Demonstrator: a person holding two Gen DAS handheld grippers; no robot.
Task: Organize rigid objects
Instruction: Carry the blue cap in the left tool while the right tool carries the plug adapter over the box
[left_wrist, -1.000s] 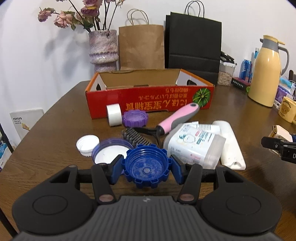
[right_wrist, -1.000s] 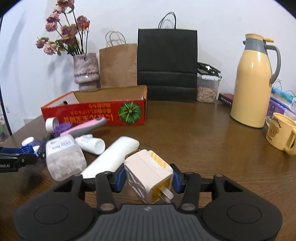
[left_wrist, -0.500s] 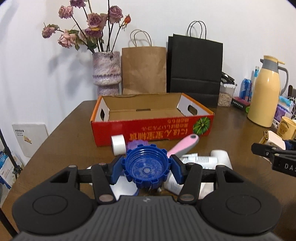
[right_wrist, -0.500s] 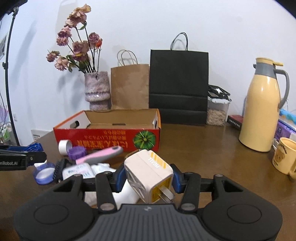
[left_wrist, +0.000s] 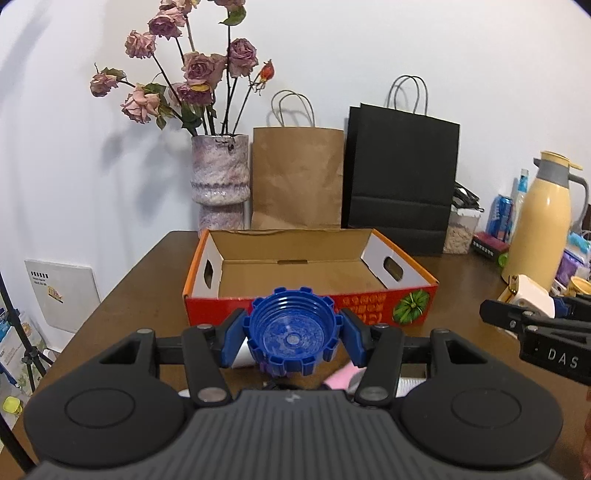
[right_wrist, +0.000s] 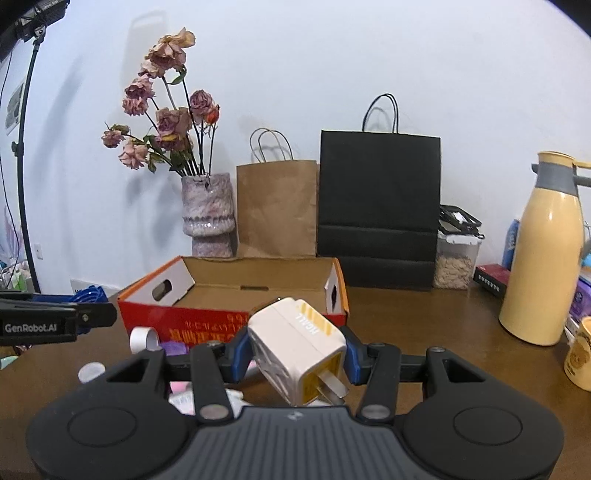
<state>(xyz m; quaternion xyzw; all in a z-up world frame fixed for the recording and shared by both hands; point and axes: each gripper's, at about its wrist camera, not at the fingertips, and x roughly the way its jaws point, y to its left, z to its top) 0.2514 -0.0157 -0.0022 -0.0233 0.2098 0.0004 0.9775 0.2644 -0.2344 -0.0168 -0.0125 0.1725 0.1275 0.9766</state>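
My left gripper (left_wrist: 293, 338) is shut on a blue ridged bottle cap (left_wrist: 293, 334), held in the air just in front of the red cardboard box (left_wrist: 369, 306). The box is open on top and I see nothing inside it. My right gripper (right_wrist: 297, 350) is shut on a white and yellow plug adapter (right_wrist: 295, 343), prongs toward the camera, also raised in front of the box (right_wrist: 207, 326). The adapter (left_wrist: 532, 295) and right gripper show at the right edge of the left wrist view. The cap (right_wrist: 88, 295) peeks out at the left of the right wrist view.
Below the grippers lie a tape roll (right_wrist: 142, 339), a purple cap (right_wrist: 173, 347), a white cap (right_wrist: 90, 369) and a pink handle (left_wrist: 341, 376). Behind the box stand a flower vase (left_wrist: 219, 181), a brown bag (left_wrist: 295, 177) and a black bag (left_wrist: 400, 173). A yellow thermos (right_wrist: 546, 254) and a mug (right_wrist: 580, 354) stand at the right.
Both grippers have risen with their objects and tipped up toward the box, so its inside now shows. The items on the table have dropped low in both views.
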